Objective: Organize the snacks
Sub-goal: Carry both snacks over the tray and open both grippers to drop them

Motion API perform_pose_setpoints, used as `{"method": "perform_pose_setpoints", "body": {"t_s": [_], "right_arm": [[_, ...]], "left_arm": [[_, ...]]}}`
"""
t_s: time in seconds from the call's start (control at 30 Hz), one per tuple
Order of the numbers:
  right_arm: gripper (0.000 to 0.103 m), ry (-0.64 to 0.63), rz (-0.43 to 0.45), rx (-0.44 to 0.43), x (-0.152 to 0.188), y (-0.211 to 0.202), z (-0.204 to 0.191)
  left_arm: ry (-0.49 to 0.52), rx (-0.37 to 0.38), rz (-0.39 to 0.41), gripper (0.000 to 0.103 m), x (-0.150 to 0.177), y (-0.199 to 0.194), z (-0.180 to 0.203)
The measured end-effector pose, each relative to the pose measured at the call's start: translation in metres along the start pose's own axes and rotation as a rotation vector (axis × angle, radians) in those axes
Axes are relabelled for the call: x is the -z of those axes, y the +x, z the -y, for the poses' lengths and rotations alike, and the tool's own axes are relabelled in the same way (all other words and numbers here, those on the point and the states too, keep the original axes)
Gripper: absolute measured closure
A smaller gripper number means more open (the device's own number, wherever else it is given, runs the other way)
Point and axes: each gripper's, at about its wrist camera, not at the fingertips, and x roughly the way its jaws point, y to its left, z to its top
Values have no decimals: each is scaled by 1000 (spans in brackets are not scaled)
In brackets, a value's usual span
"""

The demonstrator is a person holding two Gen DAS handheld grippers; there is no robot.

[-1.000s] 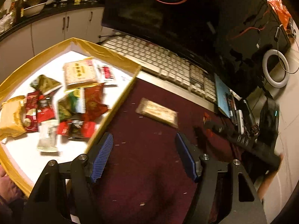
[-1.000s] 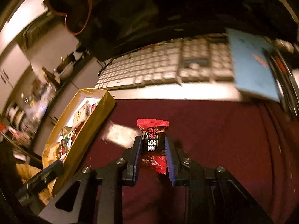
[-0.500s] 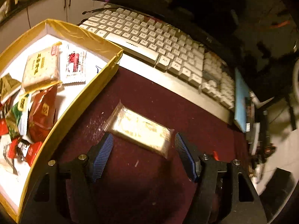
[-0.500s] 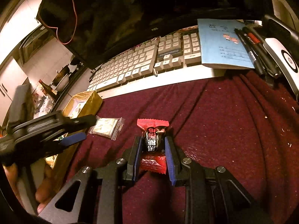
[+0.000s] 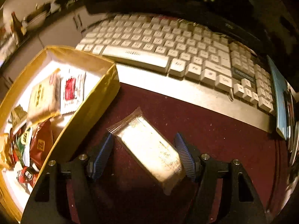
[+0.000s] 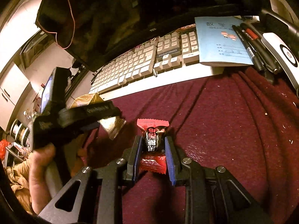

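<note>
A pale cracker pack in clear wrap [image 5: 149,147] lies on the dark red cloth [image 5: 224,134], between the blue pads of my open left gripper [image 5: 144,151]; whether the pads touch it I cannot tell. A gold-rimmed tray [image 5: 97,100] at the left holds several snack packs [image 5: 43,97]. My right gripper [image 6: 152,147] is shut on a red and black candy [image 6: 152,140] just above the cloth [image 6: 224,130]. The right wrist view also shows the left gripper's body [image 6: 74,119] over the cracker pack [image 6: 114,126].
A white keyboard [image 5: 168,56] lies behind the cloth, under a dark monitor. A blue booklet [image 6: 222,41], pens [image 6: 254,46] and a white device [image 6: 282,54] sit at the right. A hand [image 6: 41,171] holds the left gripper.
My left gripper has moved forward and down until the cracker pack lies between its open pads. My right gripper stays shut on the candy and has hardly moved.
</note>
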Motion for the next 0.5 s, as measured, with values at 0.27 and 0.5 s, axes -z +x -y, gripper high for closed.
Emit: {"method": "perform_pose_setpoints", "body": {"t_s": [0.27, 0.5], "right_arm": [[78, 0, -8, 14, 0, 1, -1], [78, -23, -3, 13, 0, 2, -4]], "left_arm": [[77, 26, 91, 72, 41, -24, -8], [4, 248, 116, 72, 68, -67, -45]]}}
